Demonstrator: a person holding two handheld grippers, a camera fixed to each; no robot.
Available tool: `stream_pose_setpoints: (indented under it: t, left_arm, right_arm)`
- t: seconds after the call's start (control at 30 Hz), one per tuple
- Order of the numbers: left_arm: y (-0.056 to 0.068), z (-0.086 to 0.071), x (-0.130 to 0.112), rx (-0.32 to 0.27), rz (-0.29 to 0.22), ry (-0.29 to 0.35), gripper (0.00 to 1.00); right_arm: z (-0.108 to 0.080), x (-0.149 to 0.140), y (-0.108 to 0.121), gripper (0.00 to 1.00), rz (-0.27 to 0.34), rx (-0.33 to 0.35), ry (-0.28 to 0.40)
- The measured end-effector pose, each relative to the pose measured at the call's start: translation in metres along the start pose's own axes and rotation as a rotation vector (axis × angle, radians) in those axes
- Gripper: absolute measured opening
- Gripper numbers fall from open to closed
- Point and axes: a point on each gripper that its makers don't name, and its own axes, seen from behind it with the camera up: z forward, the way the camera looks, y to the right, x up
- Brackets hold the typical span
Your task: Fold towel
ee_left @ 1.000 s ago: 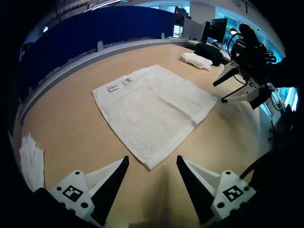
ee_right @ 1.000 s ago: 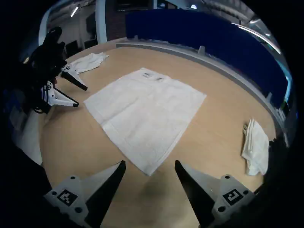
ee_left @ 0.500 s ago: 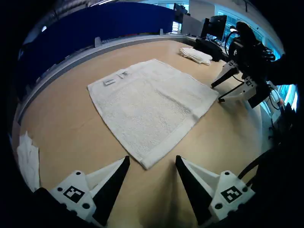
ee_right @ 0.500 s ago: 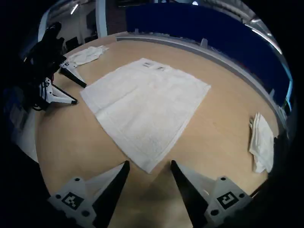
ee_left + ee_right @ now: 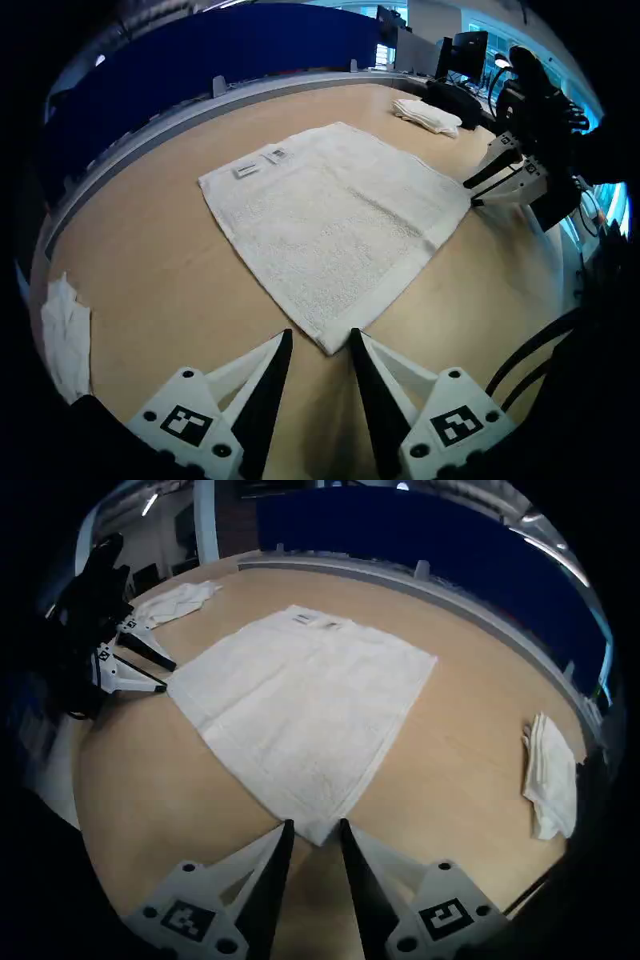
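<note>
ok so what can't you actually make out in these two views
- The tags on the towel: too small to read in either view.
- Whether the left gripper touches the towel corner between its fingers: its height over the table is unclear in the left gripper view.
- The same goes for the right gripper in the right gripper view.
- The folded cloth: dim at the view's edge, so its folds are unclear.

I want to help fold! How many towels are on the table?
3. A big towel lies spread flat in the middle, a folded towel sits at the far end, and a rumpled towel lies off to one side. Others may be hidden.
</note>
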Motion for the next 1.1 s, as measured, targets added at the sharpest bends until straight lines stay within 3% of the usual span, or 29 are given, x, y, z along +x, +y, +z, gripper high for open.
stream_pose_setpoints:
  t: [0.23,0.3,0.4,0.5,0.7,1.1]
  left_arm:
    - [0.002,0.0,-0.001,0.001,0.014,-0.007,0.31]
    - [0.002,0.001,-0.001,0.005,0.016,-0.008,0.21]
    - [0.003,0.001,-0.001,0.01,0.015,-0.009,0.19]
    - [0.005,0.001,-0.001,0.003,0.002,-0.012,0.16]
    - [0.007,-0.002,0.0,-0.017,-0.047,-0.016,0.12]
    - [0.005,-0.013,0.016,-0.011,-0.064,0.014,0.11]
  right_arm:
    - [0.0,0.0,-0.002,0.34,-0.001,0.004,-0.006]
    - [0.001,0.0,-0.002,0.32,-0.001,0.004,-0.008]
    - [0.001,0.001,-0.002,0.29,-0.006,0.0,-0.009]
    - [0.001,0.003,-0.001,0.2,-0.019,-0.006,-0.004]
    - [0.0,0.007,0.0,0.18,-0.019,-0.005,0.002]
    - [-0.013,0.023,0.002,0.17,0.001,-0.001,0.026]
